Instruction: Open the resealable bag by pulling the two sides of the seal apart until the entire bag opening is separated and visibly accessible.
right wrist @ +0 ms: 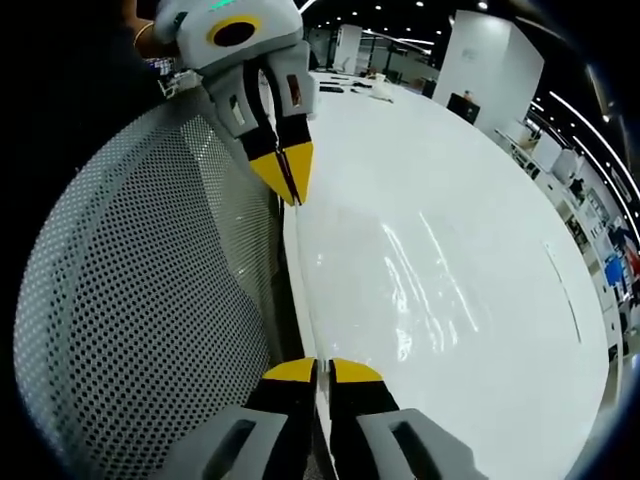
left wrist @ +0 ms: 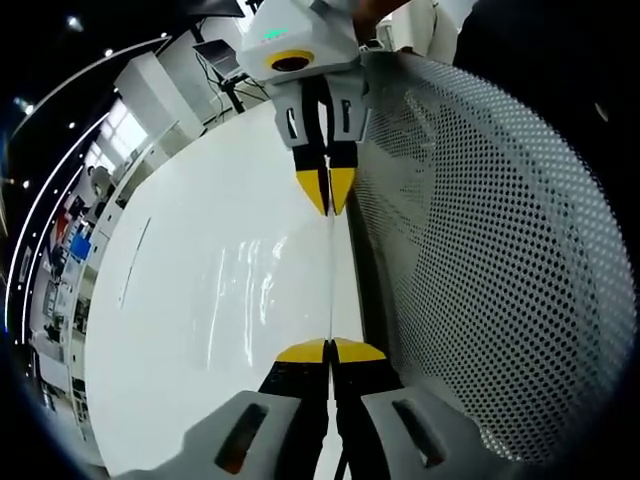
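Yellow-tipped jaws of the left gripper (left wrist: 330,350) rose from the bottom of the left gripper view, pressed together on the thin top edge of the resealable bag. Behind everything spread the broad, glossy white table (left wrist: 190,300) (right wrist: 470,230), with streaks of glare across its top. The resealable plastic bag (left wrist: 500,250) (right wrist: 140,300), its wall printed all over with small dark dots, hung above the table and swept away from that edge, to the right in the left gripper view and to the left in the right gripper view. The edge ran as a fine taut line between the two grippers. At its far end the right gripper (left wrist: 328,190) (right wrist: 322,368) also had its yellow tips clamped on the bag. In the right gripper view the left gripper (right wrist: 290,175) pinched the same edge from the opposite end. The bag mouth showed no gap. Beyond the table lay a dim hall with ceiling lights (right wrist: 470,14).
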`<control>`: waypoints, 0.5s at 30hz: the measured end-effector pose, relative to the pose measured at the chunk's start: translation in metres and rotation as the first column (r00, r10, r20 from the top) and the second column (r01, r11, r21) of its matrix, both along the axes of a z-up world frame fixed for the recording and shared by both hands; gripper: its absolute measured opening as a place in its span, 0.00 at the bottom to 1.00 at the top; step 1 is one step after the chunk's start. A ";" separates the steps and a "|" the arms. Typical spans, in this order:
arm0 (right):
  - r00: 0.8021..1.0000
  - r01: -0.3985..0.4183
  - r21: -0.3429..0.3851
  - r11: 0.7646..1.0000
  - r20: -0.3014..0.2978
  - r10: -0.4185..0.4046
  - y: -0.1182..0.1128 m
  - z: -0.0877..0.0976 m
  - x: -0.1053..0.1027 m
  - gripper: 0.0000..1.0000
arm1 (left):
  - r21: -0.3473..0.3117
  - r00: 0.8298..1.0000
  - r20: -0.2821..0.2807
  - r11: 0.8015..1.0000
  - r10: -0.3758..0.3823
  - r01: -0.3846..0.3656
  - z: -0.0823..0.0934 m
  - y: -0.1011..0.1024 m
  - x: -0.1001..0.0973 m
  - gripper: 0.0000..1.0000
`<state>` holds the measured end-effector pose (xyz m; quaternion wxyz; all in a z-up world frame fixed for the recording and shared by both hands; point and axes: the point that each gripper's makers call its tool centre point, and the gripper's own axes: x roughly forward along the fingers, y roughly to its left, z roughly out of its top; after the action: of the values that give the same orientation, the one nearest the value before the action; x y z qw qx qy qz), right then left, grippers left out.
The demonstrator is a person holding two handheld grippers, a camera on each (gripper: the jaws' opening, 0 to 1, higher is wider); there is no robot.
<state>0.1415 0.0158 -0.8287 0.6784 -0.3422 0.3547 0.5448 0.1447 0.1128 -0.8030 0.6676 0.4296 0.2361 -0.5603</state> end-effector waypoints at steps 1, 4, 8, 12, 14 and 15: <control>1.000 0.001 -0.002 1.000 -0.005 -0.001 0.000 0.000 0.000 0.01 | 0.003 1.000 0.000 1.000 -0.004 0.004 0.000 0.000 0.000 0.00; 1.000 0.018 0.006 1.000 -0.024 -0.018 0.001 0.006 -0.001 0.04 | -0.025 1.000 -0.006 1.000 0.009 -0.009 0.004 -0.003 0.002 0.00; 1.000 0.026 0.054 0.998 -0.011 -0.026 0.011 0.020 0.002 0.06 | -0.024 1.000 0.009 1.000 0.006 -0.005 0.008 -0.004 0.004 0.00; 0.999 0.033 0.083 0.996 -0.002 -0.033 0.019 0.029 0.006 0.06 | -0.042 1.000 0.009 0.999 0.010 -0.010 0.013 -0.007 0.007 0.00; 0.999 0.031 0.088 0.996 0.009 -0.031 0.021 0.031 0.009 0.05 | -0.050 1.000 0.006 0.999 0.015 -0.015 0.015 -0.008 0.009 0.00; 0.999 0.030 0.092 0.995 0.015 -0.032 0.022 0.033 0.010 0.05 | -0.054 1.000 0.006 0.998 0.018 -0.018 0.015 -0.008 0.010 0.00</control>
<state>0.1516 0.0378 -0.7957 0.7046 -0.3097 0.3292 0.5470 0.1542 0.1050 -0.7875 0.6846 0.4113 0.2226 -0.5591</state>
